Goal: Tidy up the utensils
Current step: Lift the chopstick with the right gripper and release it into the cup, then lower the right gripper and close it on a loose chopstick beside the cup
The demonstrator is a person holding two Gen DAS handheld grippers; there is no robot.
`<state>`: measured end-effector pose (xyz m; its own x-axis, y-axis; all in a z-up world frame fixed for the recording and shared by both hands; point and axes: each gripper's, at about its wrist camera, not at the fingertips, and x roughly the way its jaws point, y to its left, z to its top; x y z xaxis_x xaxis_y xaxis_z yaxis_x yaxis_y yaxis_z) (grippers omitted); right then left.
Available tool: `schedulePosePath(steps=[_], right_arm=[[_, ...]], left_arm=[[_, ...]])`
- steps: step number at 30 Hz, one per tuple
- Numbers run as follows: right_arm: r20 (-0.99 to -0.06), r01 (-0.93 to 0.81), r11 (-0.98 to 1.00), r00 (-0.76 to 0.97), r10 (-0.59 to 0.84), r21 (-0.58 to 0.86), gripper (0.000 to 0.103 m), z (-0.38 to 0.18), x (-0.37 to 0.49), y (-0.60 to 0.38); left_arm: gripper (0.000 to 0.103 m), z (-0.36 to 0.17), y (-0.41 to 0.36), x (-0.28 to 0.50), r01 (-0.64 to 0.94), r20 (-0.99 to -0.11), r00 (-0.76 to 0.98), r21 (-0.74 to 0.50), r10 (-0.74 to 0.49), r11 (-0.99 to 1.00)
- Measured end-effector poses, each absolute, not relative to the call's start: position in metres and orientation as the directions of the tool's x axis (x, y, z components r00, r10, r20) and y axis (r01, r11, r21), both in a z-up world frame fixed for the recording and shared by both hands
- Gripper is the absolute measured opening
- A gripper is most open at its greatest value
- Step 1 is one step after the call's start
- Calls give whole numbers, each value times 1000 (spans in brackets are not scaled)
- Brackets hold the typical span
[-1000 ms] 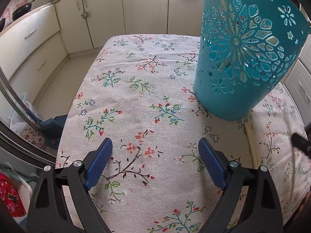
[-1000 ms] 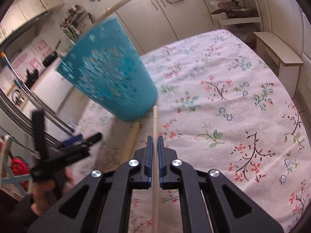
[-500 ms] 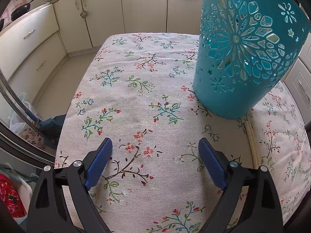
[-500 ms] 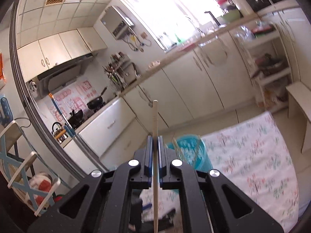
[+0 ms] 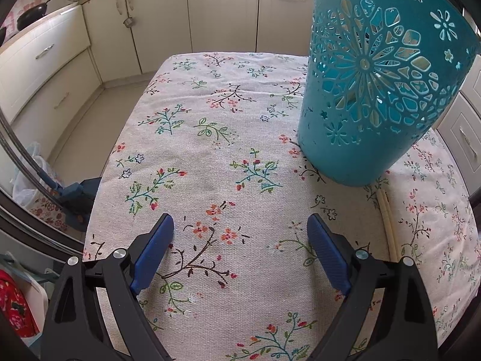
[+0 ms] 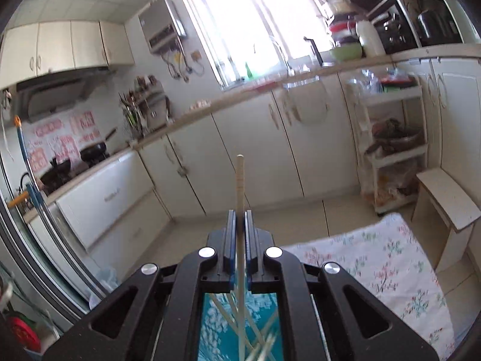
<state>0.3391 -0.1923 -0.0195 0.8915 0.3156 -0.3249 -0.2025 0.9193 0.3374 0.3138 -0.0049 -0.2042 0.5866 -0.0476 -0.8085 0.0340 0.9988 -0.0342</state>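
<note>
The right gripper has its jaws clamped on a single chopstick partway along its length; the tip points to twelve o'clock and the rest runs down toward the teal basket at six, where other sticks already stand. Thin, stiff, light and probably slick, it could pivot in a mid-length pinch. The left gripper has its jaws apart over the floral surface, the basket at two o'clock, two more chopsticks lying at three.
</note>
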Motion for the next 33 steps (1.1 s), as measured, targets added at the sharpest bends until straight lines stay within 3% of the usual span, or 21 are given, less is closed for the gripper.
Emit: schedulePosePath(steps=[9,11,13,15,18,25,33], right_arm=[[-353,-218,924,877,327,313,18,-26,309,-206],[-330,-219,923,887,324,317,21,-17,293,-217],[-314,-209,923,897,313,323,33,-14,276,-227],[-320,-194,922,897,305,335,34,-19,260,-235],[-395,-184,925,863,314,333,34,-47,236,-235],[-683,-188,937,644,343,294,28,-147,240,-200],[-769,-161,962,579,272,219,21,-181,260,-185]], left_arm=[[86,-204,-5,314,30,-810,585,-36,-46,999],[86,-204,-5,314,27,-810,585,-35,-45,999],[86,-205,-4,314,25,-810,585,-35,-43,999],[86,-205,-4,314,24,-810,585,-34,-42,999],[86,-205,-4,314,21,-810,585,-32,-38,999],[86,-205,-5,314,19,-810,585,-32,-37,999],[86,-204,-4,314,19,-808,588,-37,-41,999]])
